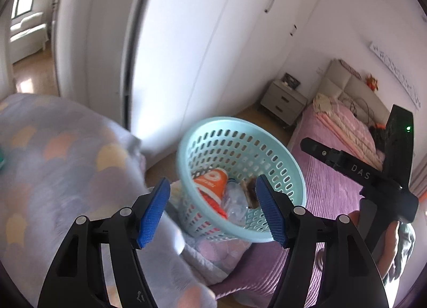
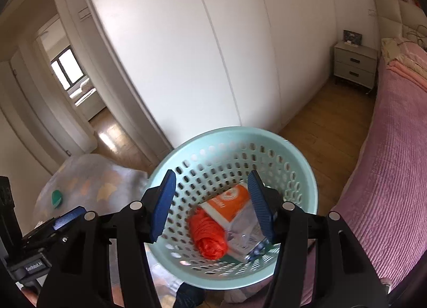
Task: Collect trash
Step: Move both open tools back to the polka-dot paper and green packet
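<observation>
Basket [image 2: 299, 166], pale turquoise and perforated, rests tilted on the quilt [image 1: 61, 164] at the edge of the pink bed [image 2: 395, 164]. Inside lie an orange-and-white package [image 2: 229, 205], a crumpled orange bag [image 2: 209, 238] and a clear plastic bottle [image 1: 236, 201]. Left gripper [image 1: 213, 209] and right gripper [image 2: 212, 208] both hover before the basket, jaws spread wide, holding nothing. A small green object [image 2: 57, 198] lies on the quilt, well apart.
</observation>
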`<state>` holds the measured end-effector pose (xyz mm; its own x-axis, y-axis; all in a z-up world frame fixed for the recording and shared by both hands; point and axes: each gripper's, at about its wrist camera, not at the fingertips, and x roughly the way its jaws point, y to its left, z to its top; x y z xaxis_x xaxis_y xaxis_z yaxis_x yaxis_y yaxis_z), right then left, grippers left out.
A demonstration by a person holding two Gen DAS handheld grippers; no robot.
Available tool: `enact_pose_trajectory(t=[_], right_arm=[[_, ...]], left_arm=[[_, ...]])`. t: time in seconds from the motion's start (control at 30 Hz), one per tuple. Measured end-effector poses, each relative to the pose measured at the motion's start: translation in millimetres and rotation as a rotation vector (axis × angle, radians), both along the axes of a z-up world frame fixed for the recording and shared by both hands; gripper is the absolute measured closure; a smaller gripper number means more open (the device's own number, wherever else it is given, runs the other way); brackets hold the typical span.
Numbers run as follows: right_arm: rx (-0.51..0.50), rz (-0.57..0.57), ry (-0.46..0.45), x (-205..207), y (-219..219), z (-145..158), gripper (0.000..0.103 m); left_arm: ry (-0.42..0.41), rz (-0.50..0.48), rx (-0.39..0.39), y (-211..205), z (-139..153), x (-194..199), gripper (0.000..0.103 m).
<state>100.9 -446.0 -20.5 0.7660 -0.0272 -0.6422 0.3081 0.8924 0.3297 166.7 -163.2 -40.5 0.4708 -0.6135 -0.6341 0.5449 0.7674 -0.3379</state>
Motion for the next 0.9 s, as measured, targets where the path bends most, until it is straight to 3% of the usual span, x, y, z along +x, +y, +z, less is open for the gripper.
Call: enact_pose_trajectory(t=[0.43, 0.7, 0.8, 0.9], right_arm=[[-0.033, 0.227, -0.090, 30.7, 109.6, 31.7, 0.046], [-0.069, 0.431, -0.098, 70.1, 209.5, 38.8, 0.046], [-0.071, 0.495, -0.103, 84.8, 246.8, 37.5, 0.046], [-0.086, 0.554, -0.103, 100.6, 285.5, 32.4, 0.046]], left_arm=[[-0.083, 0.303, -0.081, 153.7, 33.9, -22.9, 0.032], [-0.088, 0.571, 0.049, 254.7, 27.0, -13.2, 0.030], [-0.049, 0.620, 0.106, 279.9, 12.7, -0.3, 0.030], [-0.008, 0.642, 0.114, 300.0, -3.6, 11.5, 0.030]])
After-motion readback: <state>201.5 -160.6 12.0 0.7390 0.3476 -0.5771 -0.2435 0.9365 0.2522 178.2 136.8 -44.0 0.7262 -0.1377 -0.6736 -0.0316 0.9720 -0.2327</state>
